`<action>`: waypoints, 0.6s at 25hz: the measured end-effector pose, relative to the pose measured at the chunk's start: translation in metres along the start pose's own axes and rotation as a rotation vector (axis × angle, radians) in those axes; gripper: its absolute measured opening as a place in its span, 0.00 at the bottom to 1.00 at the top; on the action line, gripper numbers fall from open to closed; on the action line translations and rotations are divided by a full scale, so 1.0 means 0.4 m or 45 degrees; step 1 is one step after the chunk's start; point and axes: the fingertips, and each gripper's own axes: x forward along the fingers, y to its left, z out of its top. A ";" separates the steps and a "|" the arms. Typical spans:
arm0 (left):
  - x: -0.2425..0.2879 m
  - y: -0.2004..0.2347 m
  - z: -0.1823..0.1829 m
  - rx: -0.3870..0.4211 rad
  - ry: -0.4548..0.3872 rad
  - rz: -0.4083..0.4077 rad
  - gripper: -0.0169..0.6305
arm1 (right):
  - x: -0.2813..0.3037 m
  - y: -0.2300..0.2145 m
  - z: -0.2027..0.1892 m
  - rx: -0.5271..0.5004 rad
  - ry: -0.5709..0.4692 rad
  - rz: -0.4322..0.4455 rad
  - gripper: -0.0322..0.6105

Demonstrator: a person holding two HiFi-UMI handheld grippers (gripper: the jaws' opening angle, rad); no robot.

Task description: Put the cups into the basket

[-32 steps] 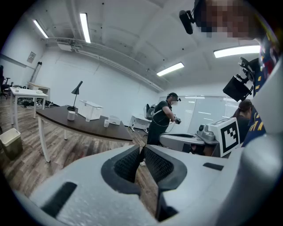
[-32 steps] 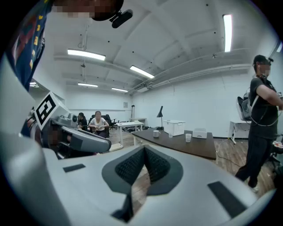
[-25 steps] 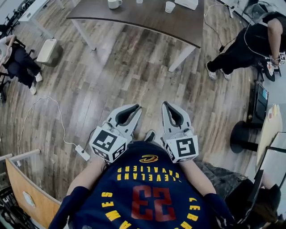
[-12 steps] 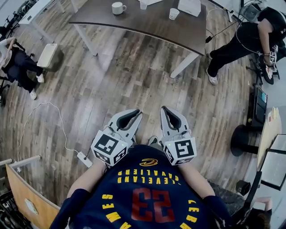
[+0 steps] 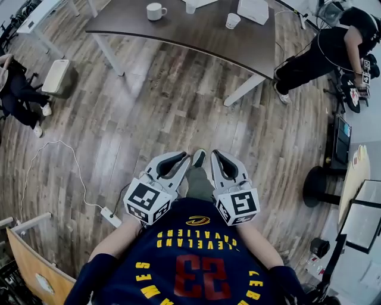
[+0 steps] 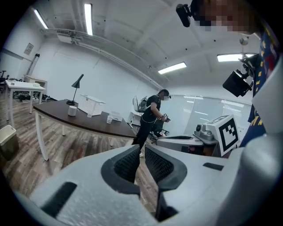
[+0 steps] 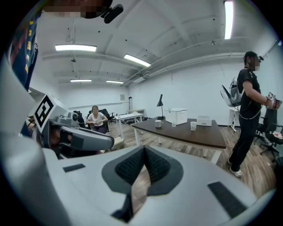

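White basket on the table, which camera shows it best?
The right gripper view: the white basket stands whole and upright on the table, near the picture's middle. The left gripper view shows it whole too, but tilted and off to the side. The head view's top edge cuts it.

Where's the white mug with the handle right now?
In the head view, the mug stands near the left end of the dark table, far ahead, left of the other cup.
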 end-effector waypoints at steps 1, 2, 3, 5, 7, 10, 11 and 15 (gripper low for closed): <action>0.013 0.014 0.003 -0.005 0.006 0.002 0.10 | 0.017 -0.009 -0.001 0.009 0.010 0.005 0.06; 0.026 0.027 0.007 -0.008 0.010 0.003 0.10 | 0.035 -0.018 -0.001 0.018 0.017 0.013 0.06; 0.040 0.039 0.011 -0.009 0.016 0.005 0.10 | 0.054 -0.028 0.000 0.026 0.021 0.022 0.06; 0.068 0.064 0.019 -0.003 0.026 0.017 0.10 | 0.093 -0.052 0.006 0.033 0.017 0.042 0.06; 0.100 0.098 0.037 0.007 0.031 0.042 0.10 | 0.138 -0.083 0.021 0.038 0.004 0.066 0.06; 0.160 0.150 0.085 0.017 0.027 0.087 0.10 | 0.209 -0.138 0.058 0.044 -0.010 0.111 0.06; 0.184 0.162 0.102 0.020 0.028 0.097 0.10 | 0.229 -0.160 0.071 0.048 -0.012 0.124 0.06; 0.284 0.206 0.171 0.046 0.035 0.134 0.10 | 0.313 -0.255 0.121 0.059 -0.025 0.174 0.06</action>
